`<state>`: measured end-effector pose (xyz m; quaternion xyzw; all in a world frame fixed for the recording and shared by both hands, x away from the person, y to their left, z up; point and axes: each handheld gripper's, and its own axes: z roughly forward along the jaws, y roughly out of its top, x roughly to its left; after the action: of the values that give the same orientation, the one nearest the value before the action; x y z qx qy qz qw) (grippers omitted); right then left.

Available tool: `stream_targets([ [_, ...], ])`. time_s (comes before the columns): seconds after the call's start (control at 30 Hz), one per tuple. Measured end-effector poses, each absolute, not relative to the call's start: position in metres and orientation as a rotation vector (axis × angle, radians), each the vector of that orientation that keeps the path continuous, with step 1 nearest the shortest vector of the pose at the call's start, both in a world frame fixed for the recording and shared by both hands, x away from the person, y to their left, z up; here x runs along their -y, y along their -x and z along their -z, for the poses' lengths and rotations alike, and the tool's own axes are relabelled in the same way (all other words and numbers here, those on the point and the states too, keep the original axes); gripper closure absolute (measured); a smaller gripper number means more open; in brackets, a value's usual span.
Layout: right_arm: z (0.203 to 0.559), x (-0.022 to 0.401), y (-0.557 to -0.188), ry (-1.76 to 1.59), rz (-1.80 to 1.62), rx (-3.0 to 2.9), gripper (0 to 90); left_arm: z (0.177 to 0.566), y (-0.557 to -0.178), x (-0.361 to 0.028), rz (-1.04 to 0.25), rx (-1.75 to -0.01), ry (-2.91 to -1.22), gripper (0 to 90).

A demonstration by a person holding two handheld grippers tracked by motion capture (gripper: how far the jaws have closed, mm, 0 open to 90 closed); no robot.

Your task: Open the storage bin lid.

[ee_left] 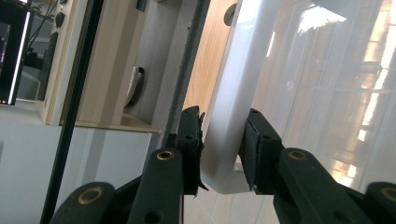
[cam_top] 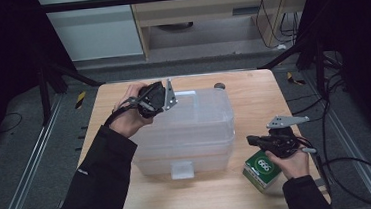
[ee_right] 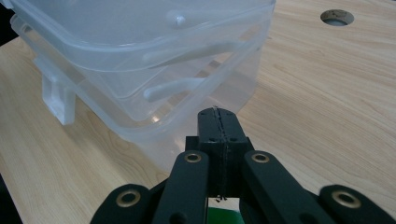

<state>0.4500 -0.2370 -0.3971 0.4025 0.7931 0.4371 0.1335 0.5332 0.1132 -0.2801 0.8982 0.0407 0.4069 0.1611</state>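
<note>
The clear plastic storage box with its lid sits on the middle of the wooden desk, reaching from near the far edge toward the near edge, with a latch tab on its near side. At the box's far left corner, the left gripper has its fingers set around the white rim of the lid, one pad on either side; the pads lie against the rim, though how hard they press cannot be told. The right gripper rests just off the box's near right corner, pointing toward it, its fingers closed flat together with nothing between them. Directly under that hand, near the desk's near right corner, lies a small green and white carton. A round cable hole sits in the desk by the far edge, just behind the box.
</note>
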Motion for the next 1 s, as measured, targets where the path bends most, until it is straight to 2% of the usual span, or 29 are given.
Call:
stream_targets([
  [1.0, 0.395, 0.214, -0.452, -1.097, -1.456, -2.261, 90.0, 0.276, -0.552, -0.114, -1.157, -0.199, -2.518, 68.5],
])
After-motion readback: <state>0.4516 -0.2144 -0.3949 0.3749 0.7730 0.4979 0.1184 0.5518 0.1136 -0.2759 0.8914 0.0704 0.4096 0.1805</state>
